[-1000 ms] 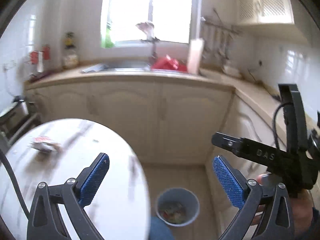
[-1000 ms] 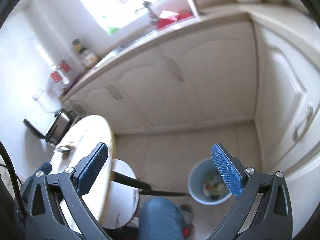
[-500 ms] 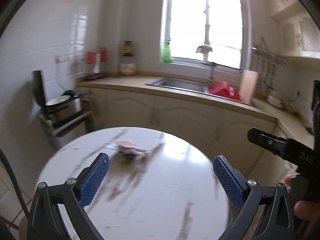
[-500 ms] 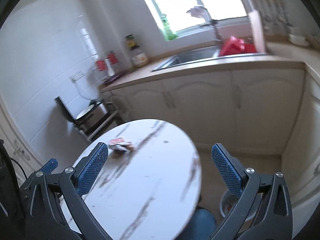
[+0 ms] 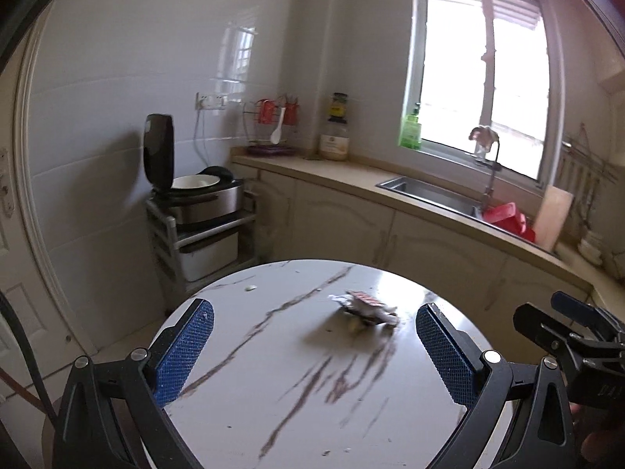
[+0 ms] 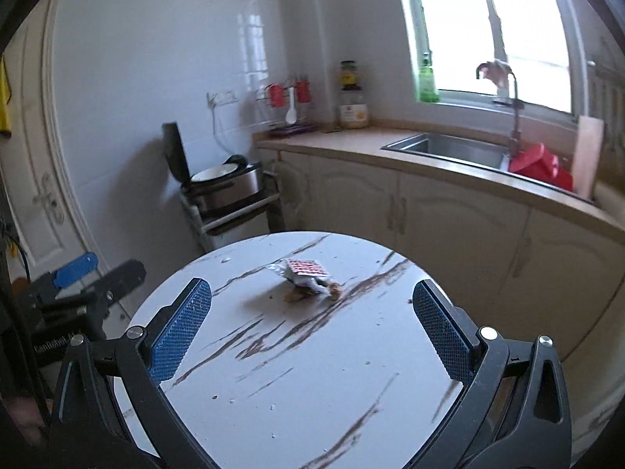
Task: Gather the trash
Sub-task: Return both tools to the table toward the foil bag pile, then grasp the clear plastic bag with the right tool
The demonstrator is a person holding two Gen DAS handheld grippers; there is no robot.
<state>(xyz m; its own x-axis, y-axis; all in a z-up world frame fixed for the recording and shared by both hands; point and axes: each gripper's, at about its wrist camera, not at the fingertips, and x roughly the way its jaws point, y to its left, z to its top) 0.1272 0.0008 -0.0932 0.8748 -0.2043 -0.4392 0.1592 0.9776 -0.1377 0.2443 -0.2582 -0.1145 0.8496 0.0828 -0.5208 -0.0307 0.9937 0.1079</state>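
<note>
Now that both views have been swung up from the floor bin to the round desk (image 5: 273, 410), the left claw (image 5: 314, 351) and right claw (image 6: 312, 326) are seen spread wide and empty above its near edge. Farther on, a crumpled wrapper (image 6: 306, 273) with crumbs lies mid-desk, ungrasped. A new pickup is judged to be starting.

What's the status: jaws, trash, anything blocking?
Left gripper and right gripper open, empty, above round table. Crumpled wrapper lies alone mid-table. Path clear; only crumbs beside it.
</note>
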